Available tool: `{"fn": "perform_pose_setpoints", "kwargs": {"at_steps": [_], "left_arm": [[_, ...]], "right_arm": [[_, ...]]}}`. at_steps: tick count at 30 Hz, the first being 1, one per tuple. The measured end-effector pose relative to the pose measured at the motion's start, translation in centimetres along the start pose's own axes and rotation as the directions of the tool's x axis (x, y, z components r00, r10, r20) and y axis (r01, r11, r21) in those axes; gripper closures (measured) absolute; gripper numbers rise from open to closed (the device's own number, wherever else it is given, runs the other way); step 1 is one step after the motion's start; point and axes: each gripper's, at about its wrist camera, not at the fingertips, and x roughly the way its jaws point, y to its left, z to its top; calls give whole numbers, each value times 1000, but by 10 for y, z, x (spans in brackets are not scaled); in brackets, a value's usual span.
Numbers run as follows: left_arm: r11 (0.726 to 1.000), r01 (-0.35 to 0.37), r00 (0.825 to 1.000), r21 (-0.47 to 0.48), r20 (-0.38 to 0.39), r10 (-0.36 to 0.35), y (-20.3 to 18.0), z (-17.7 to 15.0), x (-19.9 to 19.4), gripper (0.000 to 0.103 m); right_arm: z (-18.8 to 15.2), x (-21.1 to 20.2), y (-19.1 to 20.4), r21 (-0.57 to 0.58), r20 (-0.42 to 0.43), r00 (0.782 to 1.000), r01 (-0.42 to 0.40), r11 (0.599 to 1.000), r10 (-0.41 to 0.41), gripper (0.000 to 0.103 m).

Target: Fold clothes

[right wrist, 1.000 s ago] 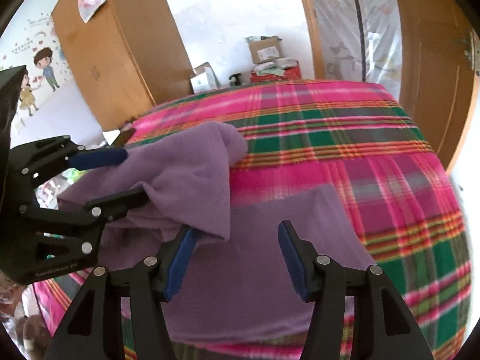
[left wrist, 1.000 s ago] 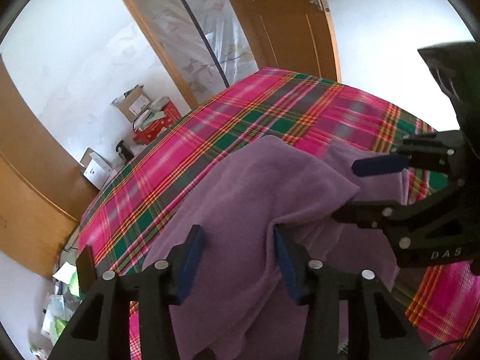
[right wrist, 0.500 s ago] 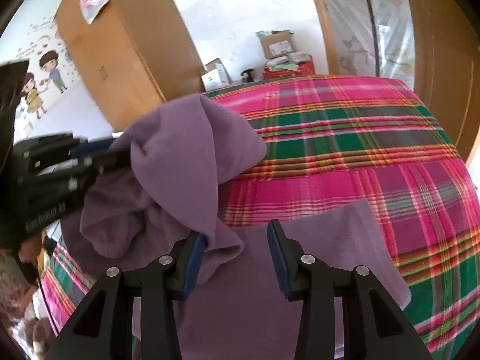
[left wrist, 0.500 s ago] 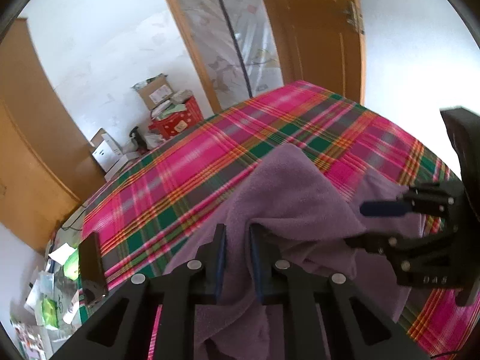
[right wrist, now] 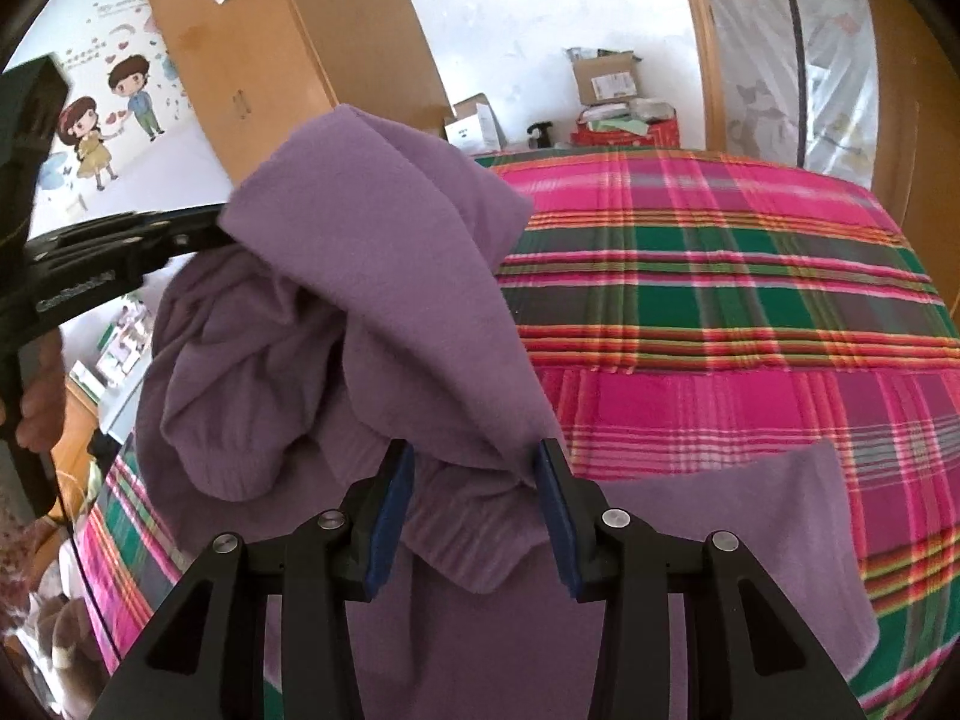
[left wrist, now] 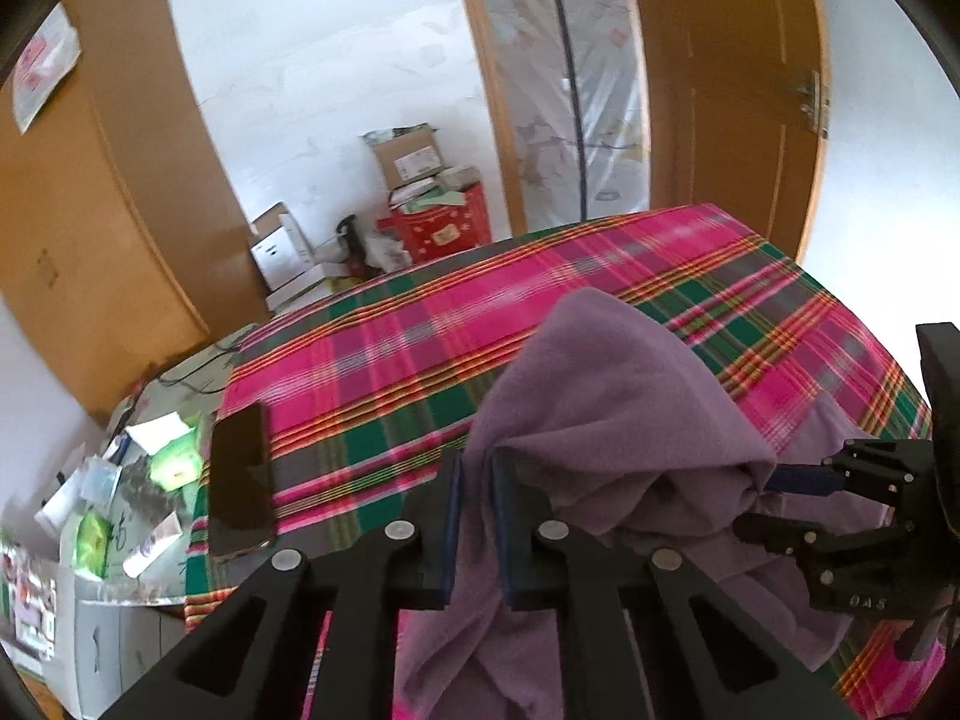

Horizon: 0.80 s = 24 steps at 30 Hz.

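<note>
A purple fleece garment (left wrist: 612, 396) lies partly on a pink and green plaid bed (left wrist: 390, 372) and is partly lifted into a bunched peak. My left gripper (left wrist: 477, 468) is shut on a fold at the garment's left side. In the right wrist view the same garment (right wrist: 372, 252) rises high at the left, and the left gripper's fingers are hidden under it. My right gripper (right wrist: 474, 468) is drawn in around a thick bunch of the cloth, which fills the gap between its blue pads. A flat part of the garment stays spread on the bed beyond it.
A dark phone (left wrist: 240, 480) lies at the bed's left edge, above a cluttered bedside surface (left wrist: 120, 516). Cardboard boxes (left wrist: 408, 162) and a red box stand by the far wall. A wooden wardrobe (left wrist: 90, 240) is at the left, a door (left wrist: 720, 90) at the right. A hand (right wrist: 36, 408) holds the left gripper.
My left gripper shut on the garment and lifted it, so the cloth now stands much higher. The right gripper's fingers narrowed around a bunch of cloth.
</note>
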Motion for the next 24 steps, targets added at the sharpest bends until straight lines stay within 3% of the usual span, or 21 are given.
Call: {"fn": "perform_pose_setpoints", "kwargs": {"at_steps": [3, 4, 6, 13, 16, 19, 24], "left_arm": [[999, -22, 1000, -37, -16, 21, 17, -6, 3, 100], [999, -20, 999, -49, -26, 19, 23, -8, 5, 100], [998, -17, 999, -52, -35, 16, 30, -12, 7, 100], [994, 95, 995, -57, -32, -97, 27, -7, 1, 99], [992, 126, 992, -10, -2, -126, 13, 2, -8, 93], [983, 153, 988, 97, 7, -154, -12, 10, -15, 87], [947, 105, 989, 303, 66, -131, -57, 19, -28, 80]], "right_arm": [[5, 8, 0, 12, -8, 1000, 15, 1000, -15, 67], [7, 10, 0, 11, -10, 999, 31, 999, -31, 75], [10, 13, 0, 11, -12, 998, 59, 998, -58, 82], [13, 13, -1, 23, 11, 994, 109, 994, -110, 94], [10, 6, -2, 52, 33, 994, 103, 993, -104, 94], [8, 0, -5, 78, 46, 995, 87, 993, -91, 93], [2, -9, -4, 86, 59, 995, 76, 993, -82, 91]]}}
